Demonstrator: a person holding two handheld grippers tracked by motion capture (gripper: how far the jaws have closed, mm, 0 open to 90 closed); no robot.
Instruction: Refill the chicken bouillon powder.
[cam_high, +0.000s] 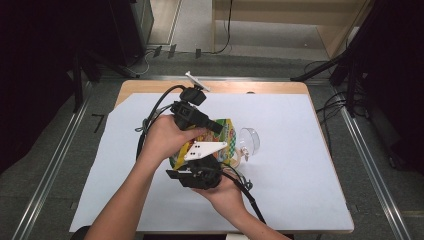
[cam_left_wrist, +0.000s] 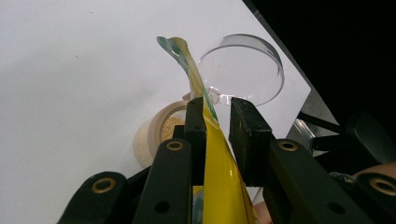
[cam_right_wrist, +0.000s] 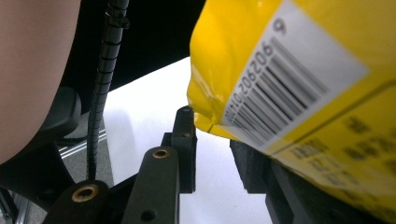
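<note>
A yellow and green snack bag (cam_high: 226, 141) is held up over the middle of the table between my two grippers. In the left gripper view the bag's thin top edge (cam_left_wrist: 212, 140) runs between the jaws of my left gripper (cam_left_wrist: 219, 105). It lies against the left pad, with a gap to the right pad. My left gripper (cam_high: 216, 127) reaches the bag from the far side. A barcoded corner of the bag (cam_right_wrist: 289, 88) hangs over my right gripper (cam_right_wrist: 212, 133), whose jaws stand apart with white paper showing between them. My right gripper (cam_high: 200, 172) is on the near side.
A clear round container (cam_left_wrist: 243, 65) lies on the white sheet (cam_high: 290, 165) just right of the bag (cam_high: 248, 140). Under the bag stands a beige cup (cam_left_wrist: 156, 137) with pale powder in it. Cables trail from both grippers. Black stands and floor rails flank the table.
</note>
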